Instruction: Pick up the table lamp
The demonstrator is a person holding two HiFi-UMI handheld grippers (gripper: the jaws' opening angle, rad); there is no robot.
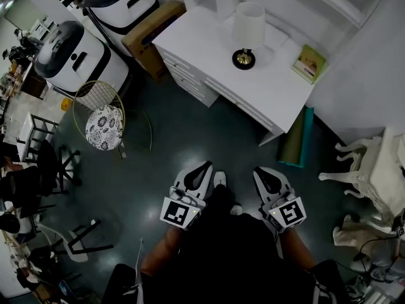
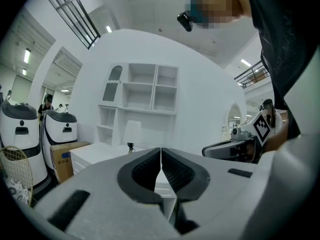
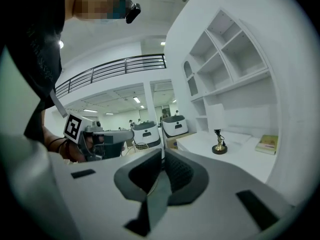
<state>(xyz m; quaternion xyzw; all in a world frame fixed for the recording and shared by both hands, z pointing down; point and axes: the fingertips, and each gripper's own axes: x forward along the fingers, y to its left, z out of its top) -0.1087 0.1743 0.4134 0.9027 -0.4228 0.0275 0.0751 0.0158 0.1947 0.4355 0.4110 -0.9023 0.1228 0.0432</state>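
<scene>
The table lamp (image 1: 247, 33), with a white shade and a dark brass-rimmed base, stands on the white desk (image 1: 266, 94) at the top of the head view. Both grippers hang over the dark floor well short of the desk, side by side. My left gripper (image 1: 205, 166) is shut with nothing in it, its jaws meeting. My right gripper (image 1: 260, 171) is shut and empty too. The left gripper view shows the lamp (image 2: 131, 134) small and far ahead, left of my left gripper (image 2: 161, 156). In the right gripper view the lamp (image 3: 217, 128) stands right of my right gripper (image 3: 163, 156).
A green book (image 1: 309, 63) lies on the desk's right end. A cardboard box (image 1: 152, 33) and white machines (image 1: 76, 56) stand left of the desk. A wire stool (image 1: 104, 126) is on the floor at left, a green roll (image 1: 297, 138) by the desk corner, and white carved furniture (image 1: 373, 170) at right.
</scene>
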